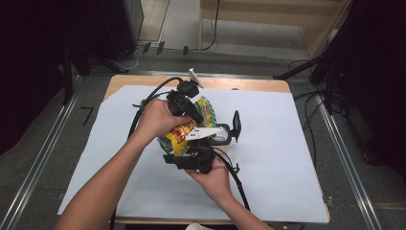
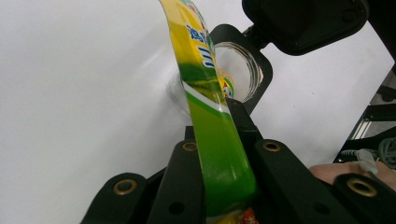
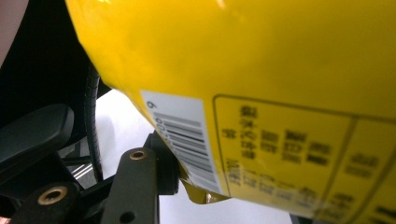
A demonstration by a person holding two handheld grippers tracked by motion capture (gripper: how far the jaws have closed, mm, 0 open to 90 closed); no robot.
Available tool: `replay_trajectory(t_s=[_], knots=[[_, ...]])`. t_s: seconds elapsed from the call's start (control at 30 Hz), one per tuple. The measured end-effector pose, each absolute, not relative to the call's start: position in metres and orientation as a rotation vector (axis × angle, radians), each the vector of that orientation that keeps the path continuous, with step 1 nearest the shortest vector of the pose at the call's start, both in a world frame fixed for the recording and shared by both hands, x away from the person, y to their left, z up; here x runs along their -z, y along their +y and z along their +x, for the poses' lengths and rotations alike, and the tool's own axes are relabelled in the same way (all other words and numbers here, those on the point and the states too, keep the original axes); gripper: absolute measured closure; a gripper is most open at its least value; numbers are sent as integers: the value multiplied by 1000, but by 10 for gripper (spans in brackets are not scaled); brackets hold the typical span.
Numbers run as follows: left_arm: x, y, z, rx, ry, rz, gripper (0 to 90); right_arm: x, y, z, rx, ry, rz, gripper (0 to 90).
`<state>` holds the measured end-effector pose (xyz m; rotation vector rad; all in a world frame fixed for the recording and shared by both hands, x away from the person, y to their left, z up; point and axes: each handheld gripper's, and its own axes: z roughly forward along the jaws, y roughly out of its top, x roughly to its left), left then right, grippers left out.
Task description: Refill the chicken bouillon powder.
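Observation:
A yellow and green snack bag (image 1: 184,132) hangs above the white sheet between my two grippers. In the high view my left gripper (image 1: 197,111) comes in from the upper left, and in the left gripper view (image 2: 217,119) its jaws are shut on the bag's green edge (image 2: 219,154). My right gripper (image 1: 187,147) sits below the bag, near the person's right hand. The right gripper view has the bag's yellow back with a barcode (image 3: 187,140) close up. One black jaw presses the bag's lower corner (image 3: 203,193); the other jaw is hidden behind the bag.
A clear glass jar (image 2: 240,70) in a black ring holder (image 1: 225,136) stands on the white sheet (image 1: 268,158) just right of the bag. Black cables (image 1: 143,103) trail from both grippers. The wooden table's edge (image 1: 268,85) lies beyond, and metal rails run along both sides.

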<state>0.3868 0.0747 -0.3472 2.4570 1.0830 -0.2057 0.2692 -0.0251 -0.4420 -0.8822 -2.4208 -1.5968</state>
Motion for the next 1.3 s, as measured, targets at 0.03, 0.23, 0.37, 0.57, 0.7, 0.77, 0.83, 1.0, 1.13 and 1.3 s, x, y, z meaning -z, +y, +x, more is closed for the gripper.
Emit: replay_trajectory(t_s=[0.03, 0.23, 0.37, 0.57, 0.7, 0.77, 0.83, 1.0, 1.13, 1.3], knots=[[347, 75, 387, 206, 1086, 2456, 881, 442, -24, 268, 1599, -2429, -887, 582], [345, 75, 387, 192, 1112, 2440, 887, 442, -24, 267, 1589, -2444, -911, 539], [345, 71, 386, 171, 1118, 2456, 890, 445, -23, 265, 1564, -2491, -938, 532], [346, 67, 387, 166, 1121, 2467, 891, 444, -25, 266, 1551, -2497, -943, 606], [347, 66, 388, 187, 1113, 2459, 878, 442, -27, 266, 1584, -2435, -933, 620], [346, 65, 388, 192, 1101, 2457, 872, 441, -27, 266, 1597, -2425, -928, 620], [345, 65, 389, 194, 1094, 2452, 868, 439, -27, 265, 1606, -2419, -923, 620], [346, 65, 391, 206, 1111, 2438, 846, 437, -28, 267, 1613, -2393, -916, 620], [347, 66, 393, 212, 1127, 2427, 802, 436, -28, 267, 1618, -2375, -916, 620], [347, 63, 393, 203, 1128, 2435, 796, 435, -29, 268, 1621, -2366, -917, 621]])
